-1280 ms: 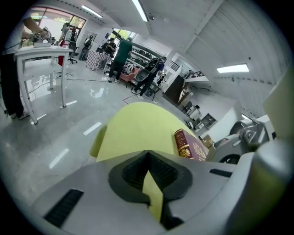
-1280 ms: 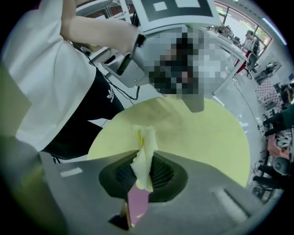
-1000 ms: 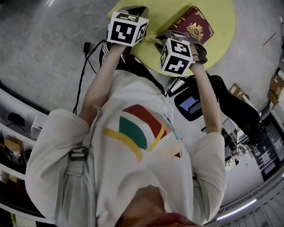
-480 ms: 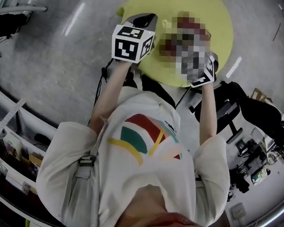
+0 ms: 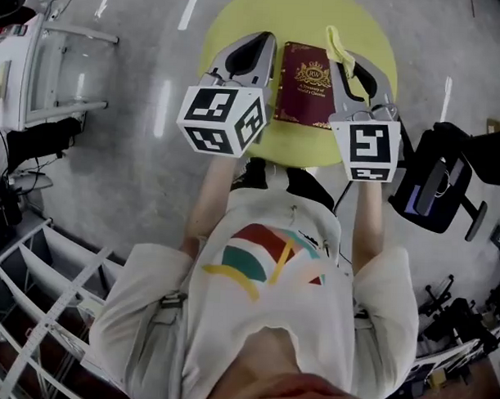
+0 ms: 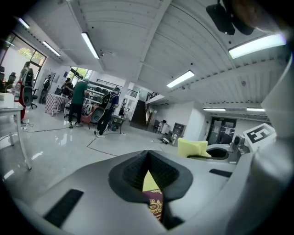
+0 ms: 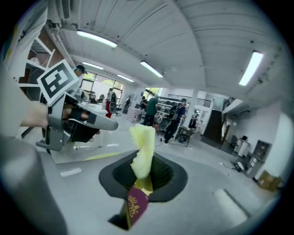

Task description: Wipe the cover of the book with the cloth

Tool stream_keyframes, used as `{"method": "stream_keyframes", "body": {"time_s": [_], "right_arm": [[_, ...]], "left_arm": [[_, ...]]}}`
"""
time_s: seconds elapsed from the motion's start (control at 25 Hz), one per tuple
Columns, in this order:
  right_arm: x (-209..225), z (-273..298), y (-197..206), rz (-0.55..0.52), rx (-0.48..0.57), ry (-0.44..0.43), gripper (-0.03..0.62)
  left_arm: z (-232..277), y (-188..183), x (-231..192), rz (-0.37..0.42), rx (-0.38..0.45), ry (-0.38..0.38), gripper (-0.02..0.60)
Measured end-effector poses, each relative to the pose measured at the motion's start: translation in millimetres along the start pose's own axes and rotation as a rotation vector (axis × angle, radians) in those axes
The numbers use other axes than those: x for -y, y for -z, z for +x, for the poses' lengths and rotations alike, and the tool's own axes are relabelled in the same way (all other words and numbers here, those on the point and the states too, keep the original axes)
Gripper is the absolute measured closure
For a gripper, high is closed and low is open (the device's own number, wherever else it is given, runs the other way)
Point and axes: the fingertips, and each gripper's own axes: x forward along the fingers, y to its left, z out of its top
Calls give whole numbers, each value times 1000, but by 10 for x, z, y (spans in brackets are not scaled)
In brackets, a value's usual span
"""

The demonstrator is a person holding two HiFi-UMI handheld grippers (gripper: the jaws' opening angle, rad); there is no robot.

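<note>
Arms (image 5: 207,203) outstretched: left tongs (image 5: 256,39), right tongs (image 5: 348,69) with cloth (image 5: 336,42), above book (image 5: 305,84).

Head view: the marker cubes cover the near rim of the yellow table (image 5: 231,30), and the right gripper (image 5: 346,69) overlaps the book's (image 5: 303,83) right edge. Most of the cloth (image 5: 338,47) is buried between its fingers (image 7: 164,176). The left gripper's (image 6: 148,155) view only catches a sliver of the book. The cover's gold lettering is way too small to read.
</note>
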Motion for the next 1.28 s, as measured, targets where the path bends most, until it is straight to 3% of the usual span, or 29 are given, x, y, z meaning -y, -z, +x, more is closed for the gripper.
{"method": "stream_keyframes", "body": {"time_s": [0.16, 0.28, 0.56, 0.8, 1.28], "right_arm": [[257, -270, 123, 110, 22, 110, 565], [389, -460, 190, 196, 67, 209, 565], [470, -750, 321, 341, 132, 327, 565], [500, -1003, 139, 303, 219, 427, 565], [381, -1123, -48, 237, 277, 425, 565]], "left_arm": [[45, -76, 306, 28, 21, 41, 566], [52, -93, 420, 100, 34, 32, 566], [-70, -318, 657, 216, 166, 18, 566], [-293, -588, 838, 315, 309, -5, 566], [-416, -691, 1002, 344, 366, 18, 566]]}}
